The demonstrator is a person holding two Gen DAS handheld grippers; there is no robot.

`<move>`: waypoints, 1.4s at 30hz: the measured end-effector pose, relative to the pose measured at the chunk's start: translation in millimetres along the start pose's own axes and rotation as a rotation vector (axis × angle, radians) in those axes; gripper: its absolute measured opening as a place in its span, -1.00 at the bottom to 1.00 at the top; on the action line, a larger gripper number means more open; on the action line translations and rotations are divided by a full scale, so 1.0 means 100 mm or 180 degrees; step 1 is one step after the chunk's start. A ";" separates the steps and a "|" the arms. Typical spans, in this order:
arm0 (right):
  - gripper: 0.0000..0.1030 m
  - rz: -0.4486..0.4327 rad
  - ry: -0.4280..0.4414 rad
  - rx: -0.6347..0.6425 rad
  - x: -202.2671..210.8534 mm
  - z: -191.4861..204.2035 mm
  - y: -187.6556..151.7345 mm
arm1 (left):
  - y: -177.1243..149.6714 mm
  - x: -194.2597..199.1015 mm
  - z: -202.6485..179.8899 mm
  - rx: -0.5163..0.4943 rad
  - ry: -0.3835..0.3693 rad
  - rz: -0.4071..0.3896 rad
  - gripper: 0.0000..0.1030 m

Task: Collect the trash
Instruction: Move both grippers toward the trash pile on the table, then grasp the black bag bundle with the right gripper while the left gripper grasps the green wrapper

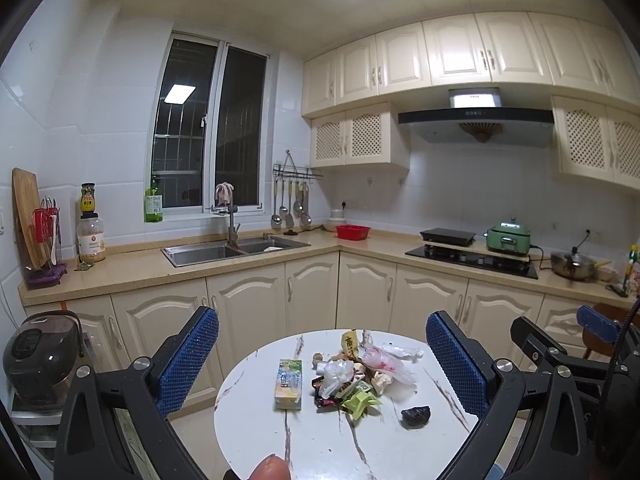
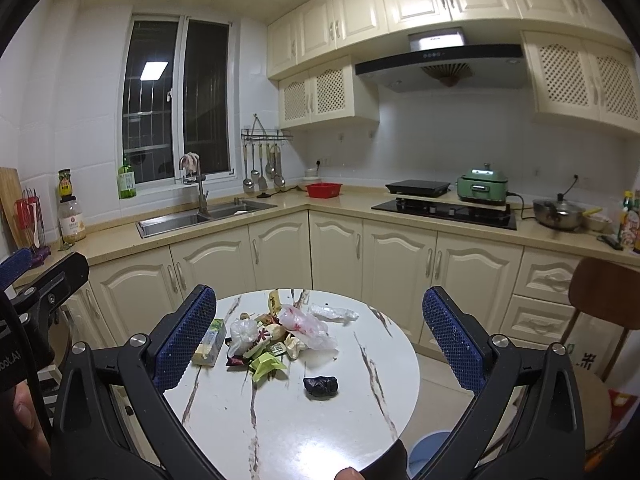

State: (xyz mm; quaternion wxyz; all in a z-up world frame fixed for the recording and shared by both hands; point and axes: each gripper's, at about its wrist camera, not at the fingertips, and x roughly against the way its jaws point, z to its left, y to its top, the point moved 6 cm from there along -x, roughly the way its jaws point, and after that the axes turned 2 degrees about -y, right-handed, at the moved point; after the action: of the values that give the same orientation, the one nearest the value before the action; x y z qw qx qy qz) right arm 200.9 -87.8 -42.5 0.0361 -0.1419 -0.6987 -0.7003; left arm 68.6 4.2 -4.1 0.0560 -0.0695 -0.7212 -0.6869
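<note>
Trash pile of crumpled plastic bags, wrappers and green paper sits mid round white marble worktop, between both grippers' spread blue-padded fingers. Left gripper and right gripper both empty, above it. Yellow-green carton left of pile, black wad right. Red plastic basin on far counter, contents not visible.

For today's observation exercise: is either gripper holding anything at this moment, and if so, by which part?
Nothing is held. The left gripper and right gripper are both open above the round table, with the trash pile lying untouched.
</note>
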 end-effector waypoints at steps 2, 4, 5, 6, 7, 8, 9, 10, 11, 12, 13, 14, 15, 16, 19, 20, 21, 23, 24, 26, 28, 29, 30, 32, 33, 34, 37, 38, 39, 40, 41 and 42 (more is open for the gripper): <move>1.00 0.0003 0.0003 0.0004 -0.01 0.00 0.00 | -0.01 -0.04 0.01 -0.0001 -0.0004 0.0006 0.99; 1.00 0.0019 -0.0007 0.0006 -0.04 -0.01 -0.01 | -0.04 -0.09 0.03 -0.0001 0.0002 0.0027 0.99; 1.00 0.0037 -0.0008 0.0004 -0.07 -0.01 -0.01 | -0.05 -0.11 0.03 -0.0002 0.0008 0.0038 0.99; 1.00 0.0056 -0.0006 0.0003 -0.10 -0.01 -0.02 | -0.05 -0.14 0.03 -0.0002 0.0015 0.0053 0.99; 1.00 0.0075 -0.0008 0.0004 -0.14 -0.02 -0.02 | -0.06 -0.17 0.04 -0.0002 0.0019 0.0078 0.99; 1.00 0.0094 -0.0012 0.0008 -0.17 -0.02 -0.03 | -0.07 -0.21 0.03 -0.0005 0.0018 0.0102 0.99; 1.00 0.0116 -0.0015 0.0013 -0.20 -0.02 -0.04 | -0.08 -0.25 0.03 -0.0004 0.0015 0.0123 0.99; 1.00 0.0138 -0.0015 0.0017 -0.24 -0.02 -0.05 | -0.08 -0.28 0.03 -0.0002 0.0017 0.0140 0.99; 1.00 0.0156 -0.0018 0.0017 -0.26 -0.02 -0.06 | -0.08 -0.31 0.04 -0.0001 0.0018 0.0156 0.99; 1.00 0.0175 -0.0018 0.0015 -0.29 -0.02 -0.07 | -0.07 -0.33 0.04 -0.0002 0.0016 0.0167 0.99; 1.00 0.0184 -0.0012 0.0008 -0.30 -0.02 -0.09 | -0.07 -0.35 0.05 -0.0007 0.0015 0.0171 0.99; 1.00 0.0191 -0.0007 0.0004 -0.32 -0.02 -0.09 | -0.06 -0.37 0.05 -0.0014 0.0018 0.0169 0.99; 1.00 0.0195 -0.0009 0.0008 -0.33 -0.02 -0.10 | -0.05 -0.39 0.05 -0.0023 0.0021 0.0160 0.99; 1.00 0.0202 -0.0015 0.0019 -0.35 -0.02 -0.11 | -0.04 -0.41 0.04 -0.0033 0.0024 0.0149 0.99; 1.00 0.0221 -0.0022 0.0053 -0.39 0.01 -0.13 | -0.05 -0.49 0.04 -0.0034 0.0008 0.0140 0.99; 1.00 0.0232 -0.0019 0.0059 -0.42 0.03 -0.13 | -0.08 -0.53 0.03 -0.0033 -0.0002 0.0143 0.99; 1.00 0.0241 -0.0016 0.0060 -0.44 0.03 -0.14 | -0.09 -0.57 0.04 -0.0033 -0.0006 0.0158 0.99; 1.00 0.0275 -0.0011 0.0067 -0.51 0.04 -0.16 | -0.13 -0.67 0.05 -0.0025 -0.0006 0.0215 0.99; 1.00 0.0307 -0.0002 0.0077 -0.56 0.05 -0.18 | -0.16 -0.73 0.06 -0.0017 -0.0007 0.0261 0.99; 1.00 0.0378 0.0013 0.0091 -0.67 0.05 -0.22 | -0.22 -0.87 0.08 -0.0002 -0.0011 0.0377 0.99; 1.00 0.0475 0.0006 0.0092 -0.80 0.04 -0.29 | -0.27 -1.02 0.09 0.0011 -0.0006 0.0504 0.99; 1.00 0.0525 0.0009 0.0087 -0.86 0.03 -0.33 | -0.28 -1.10 0.11 0.0021 -0.0002 0.0575 0.99; 1.00 0.0583 0.0012 0.0084 -0.92 0.01 -0.39 | -0.31 -1.17 0.11 0.0031 -0.0001 0.0633 0.99; 1.00 0.0714 0.0001 0.0085 -1.06 -0.03 -0.52 | -0.32 -1.33 0.09 0.0050 -0.0001 0.0778 0.99; 1.00 0.0766 -0.0003 0.0085 -1.12 -0.05 -0.56 | -0.34 -1.39 0.08 0.0053 -0.0001 0.0836 0.99; 1.00 0.0824 -0.0007 0.0083 -1.19 -0.07 -0.62 | -0.37 -1.46 0.07 0.0052 -0.0004 0.0898 0.99; 1.00 0.1018 -0.0013 0.0078 -1.40 -0.13 -0.82 | -0.40 -1.64 0.05 0.0031 0.0000 0.1042 0.99; 1.00 0.1070 -0.0016 0.0082 -1.46 -0.15 -0.86 | -0.42 -1.71 0.04 0.0029 -0.0002 0.1108 0.99; 1.00 0.1149 -0.0021 0.0081 -1.54 -0.17 -0.94 | -0.43 -1.77 0.03 0.0028 -0.0008 0.1162 0.99; 1.00 0.1196 -0.0023 0.0076 -1.58 -0.18 -0.99 | -0.46 -1.84 0.03 0.0026 -0.0013 0.1227 0.99; 1.00 0.1267 -0.0018 0.0068 -1.66 -0.20 -1.06 | -0.48 -1.89 0.04 0.0026 -0.0014 0.1281 0.99; 1.00 0.1323 -0.0015 0.0066 -1.71 -0.21 -1.11 | -0.50 -1.98 0.04 0.0024 -0.0019 0.1347 0.99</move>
State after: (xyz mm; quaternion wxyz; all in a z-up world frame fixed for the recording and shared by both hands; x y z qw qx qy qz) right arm 334.2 -131.6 -192.4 0.1797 -0.2843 -0.6617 -0.6701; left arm 255.1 1.0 -88.6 0.1972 -0.2213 -0.6932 -0.6569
